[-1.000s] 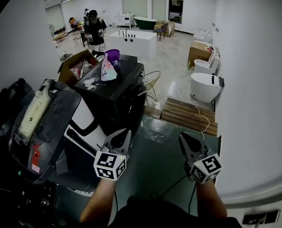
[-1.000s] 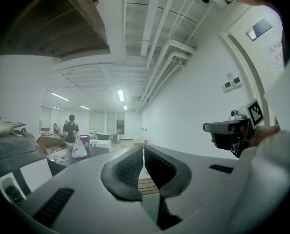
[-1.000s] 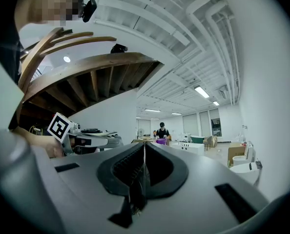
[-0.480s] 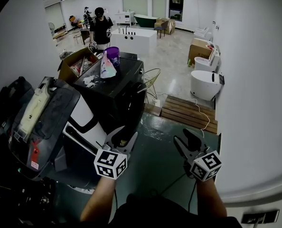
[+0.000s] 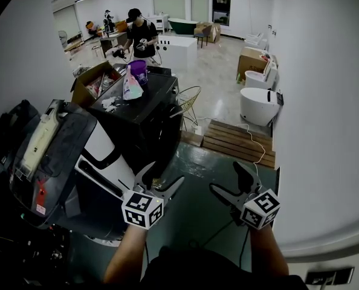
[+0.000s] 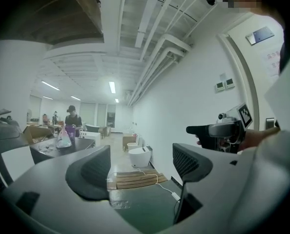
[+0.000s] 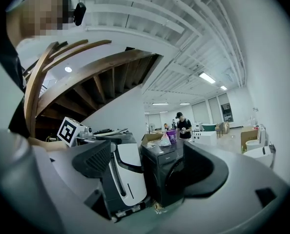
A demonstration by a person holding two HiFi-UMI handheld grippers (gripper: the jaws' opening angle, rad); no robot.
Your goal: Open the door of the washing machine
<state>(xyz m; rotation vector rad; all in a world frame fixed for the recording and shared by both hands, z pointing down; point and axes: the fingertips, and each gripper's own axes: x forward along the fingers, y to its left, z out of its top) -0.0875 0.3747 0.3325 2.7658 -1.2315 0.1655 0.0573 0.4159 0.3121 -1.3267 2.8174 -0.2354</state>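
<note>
- The black washing machine stands on the floor just ahead of both tongs, with its round front door closed.
- Left tongs: the jaws have just been opening and are now spread wide, with nothing between them.
- Right tongs: likewise just opening, now wide and empty.
- A purple cup stands on the machine's top.

head: above the washing machine front, near, steeply down | left tool camera: low, level, machine at left edge | right tool camera: low, near, facing machine front | shared: machine, person beyond it
</note>
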